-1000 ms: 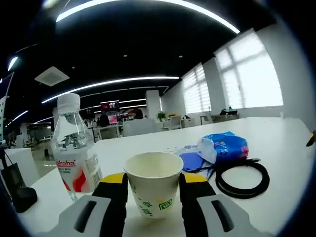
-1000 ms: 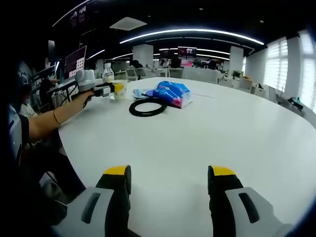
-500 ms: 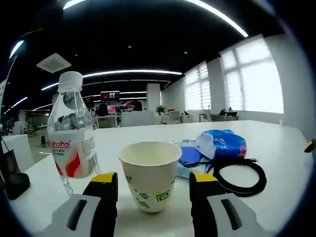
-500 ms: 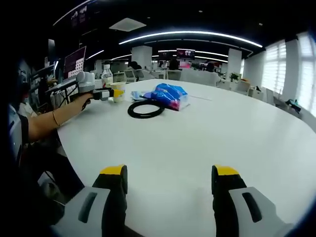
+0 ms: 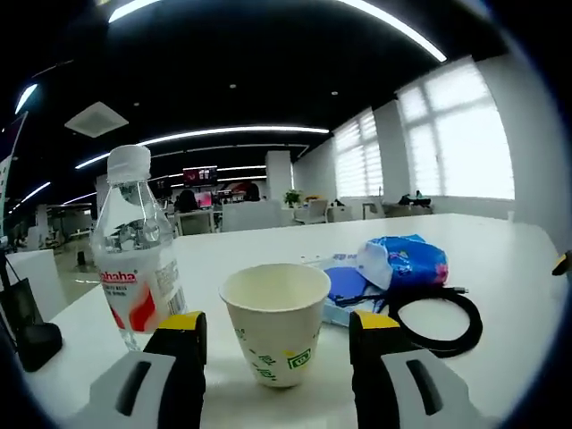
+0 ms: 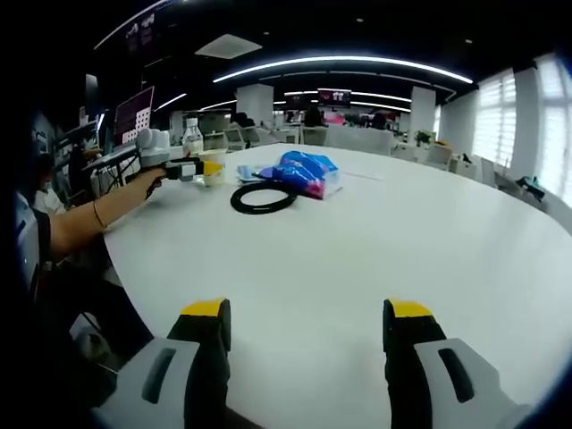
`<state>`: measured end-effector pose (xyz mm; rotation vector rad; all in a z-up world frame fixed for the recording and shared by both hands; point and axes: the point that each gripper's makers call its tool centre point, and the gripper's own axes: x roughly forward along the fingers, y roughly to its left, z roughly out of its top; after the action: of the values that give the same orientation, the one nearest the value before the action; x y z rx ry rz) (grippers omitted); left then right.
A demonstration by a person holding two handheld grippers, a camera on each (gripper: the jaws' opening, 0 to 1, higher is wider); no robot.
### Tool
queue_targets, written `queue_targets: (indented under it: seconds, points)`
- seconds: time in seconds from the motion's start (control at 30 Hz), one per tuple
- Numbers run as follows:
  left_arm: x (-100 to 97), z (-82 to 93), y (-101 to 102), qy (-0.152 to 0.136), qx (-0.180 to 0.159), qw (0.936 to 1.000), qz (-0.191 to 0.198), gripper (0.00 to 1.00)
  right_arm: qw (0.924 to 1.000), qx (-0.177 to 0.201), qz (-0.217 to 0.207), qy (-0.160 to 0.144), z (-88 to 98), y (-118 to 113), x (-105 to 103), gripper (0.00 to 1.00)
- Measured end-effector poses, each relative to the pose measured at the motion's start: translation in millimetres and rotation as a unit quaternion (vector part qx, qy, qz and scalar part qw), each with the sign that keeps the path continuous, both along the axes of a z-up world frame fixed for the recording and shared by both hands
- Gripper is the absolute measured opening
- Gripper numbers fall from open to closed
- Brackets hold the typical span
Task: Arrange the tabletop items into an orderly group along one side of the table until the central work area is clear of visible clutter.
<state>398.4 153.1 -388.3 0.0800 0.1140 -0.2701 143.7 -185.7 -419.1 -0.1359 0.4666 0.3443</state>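
Our left gripper [image 5: 279, 344] stands with jaws apart around the white paper cup [image 5: 275, 320], beside the clear plastic water bottle [image 5: 136, 255]. We judge the cup is placed; next we draw clear without tipping it. Our right gripper [image 6: 306, 332] hangs wide apart over the white round table [image 6: 429, 232].

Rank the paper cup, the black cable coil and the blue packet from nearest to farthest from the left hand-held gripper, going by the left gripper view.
1. Paper cup: between the open jaws of the left hand-held gripper.
2. Black cable coil: to the right, flat on the table.
3. Blue packet: just behind the coil, right of centre.
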Motion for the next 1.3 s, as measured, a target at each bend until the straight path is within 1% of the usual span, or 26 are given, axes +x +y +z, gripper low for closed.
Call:
queue_targets:
  seconds: [0.3, 0.37, 0.47, 0.6, 0.67, 0.7, 0.9, 1.07, 1.13, 1.23, 1.3]
  points:
    - [-5.4, 3.3, -2.3, 0.000, 0.015, 0.9999, -0.003, 0.77, 1.0000, 0.001, 0.000, -0.006, 0.9, -0.5, -0.3, 0.68]
    - [-7.3, 4.8, -2.5, 0.000, 0.021, 0.9998, -0.001, 0.76, 1.0000, 0.001, -0.001, -0.007, 0.8, -1.0, -0.2, 0.68]
    - [-12.8, 12.4, -2.8, -0.012, 0.028, 0.9995, 0.003, 0.76, 0.9999, 0.005, -0.003, -0.008, 1.3, -1.7, 0.1, 0.68]
    - [-17.7, 20.0, -3.2, -0.014, 0.018, 0.9997, 0.001, 0.76, 0.9999, 0.007, -0.003, -0.010, 2.4, -2.5, -0.4, 0.68]
    - [-20.1, 23.0, -2.9, -0.018, 0.019, 0.9997, 0.002, 0.76, 0.9999, 0.006, -0.004, -0.010, 3.0, -3.5, -0.7, 0.68]
    - [-24.5, 27.1, -1.4, -0.021, 0.025, 0.9995, 0.003, 0.76, 0.9999, 0.008, -0.007, -0.013, 4.4, -5.6, -1.1, 0.68]
    - [-28.1, 32.2, 0.4, -0.023, 0.023, 0.9995, 0.001, 0.76, 0.9998, 0.011, -0.010, -0.016, 6.4, -7.8, -1.6, 0.68]
    - [-36.2, 41.6, 11.1, -0.024, 0.023, 0.9994, 0.011, 0.76, 0.9996, 0.012, -0.019, -0.019, 9.6, -15.5, -1.7, 0.68]
    - [-41.2, 46.8, 10.9, -0.032, 0.024, 0.9991, 0.011, 0.76, 0.9995, 0.012, -0.021, -0.021, 11.1, -16.9, -1.1, 0.68]
    - [-45.3, 50.7, 9.3, -0.034, 0.025, 0.9991, 0.009, 0.73, 0.9994, 0.012, -0.022, -0.025, 13.8, -18.0, 0.5, 0.67]
    - [-50.6, 59.3, 6.4, -0.051, 0.033, 0.9981, 0.008, 0.72, 0.9993, 0.011, -0.021, -0.028, 17.0, -17.9, 3.2, 0.67]
